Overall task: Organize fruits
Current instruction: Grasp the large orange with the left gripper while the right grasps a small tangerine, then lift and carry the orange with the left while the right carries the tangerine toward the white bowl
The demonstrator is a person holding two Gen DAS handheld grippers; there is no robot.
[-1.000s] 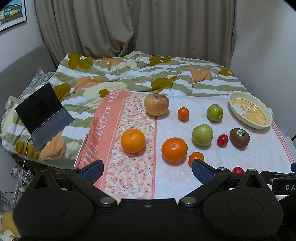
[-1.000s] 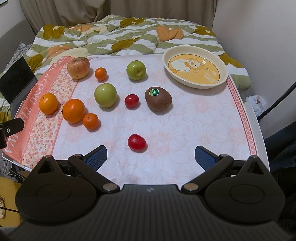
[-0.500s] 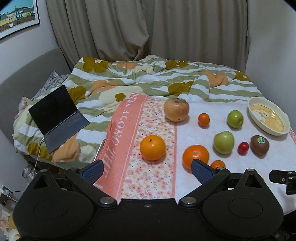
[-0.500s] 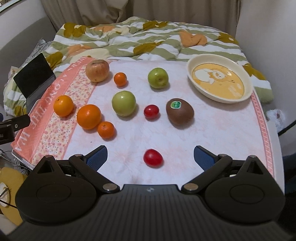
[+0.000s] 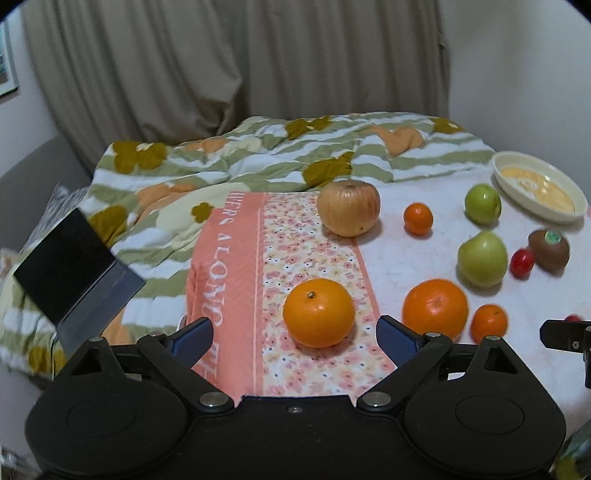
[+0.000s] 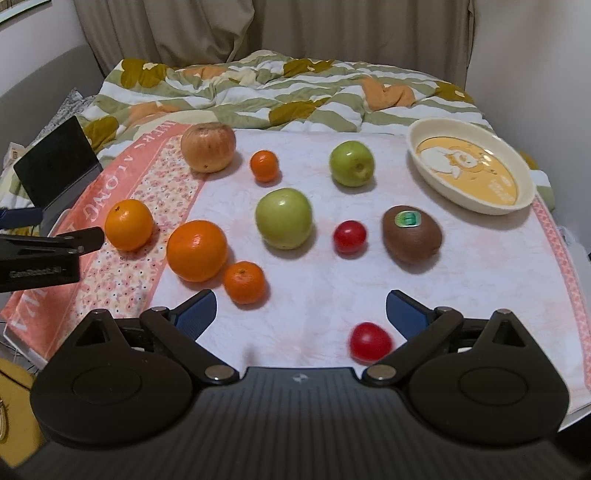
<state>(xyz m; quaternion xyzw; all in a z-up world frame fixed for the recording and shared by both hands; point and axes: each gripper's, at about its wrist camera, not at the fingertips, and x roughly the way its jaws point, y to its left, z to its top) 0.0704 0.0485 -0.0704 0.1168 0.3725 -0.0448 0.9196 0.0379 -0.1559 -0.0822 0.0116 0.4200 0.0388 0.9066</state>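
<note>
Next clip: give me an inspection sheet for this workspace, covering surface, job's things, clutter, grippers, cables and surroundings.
Surface: floral cloth with a pink border over a table.
Job's things: yellow dish, empty, far right; reddish apple; two green apples; two large oranges; two small mandarins; kiwi with sticker; two red tomatoes. All loose on the cloth.
Clutter: open laptop beside the table.
Grippers: left hand-held gripper closing, nothing pressed, an orange ahead; right hand-held gripper open, empty.
Cables: nothing seen.
Surroundings: bed with striped duvet, curtains.
</note>
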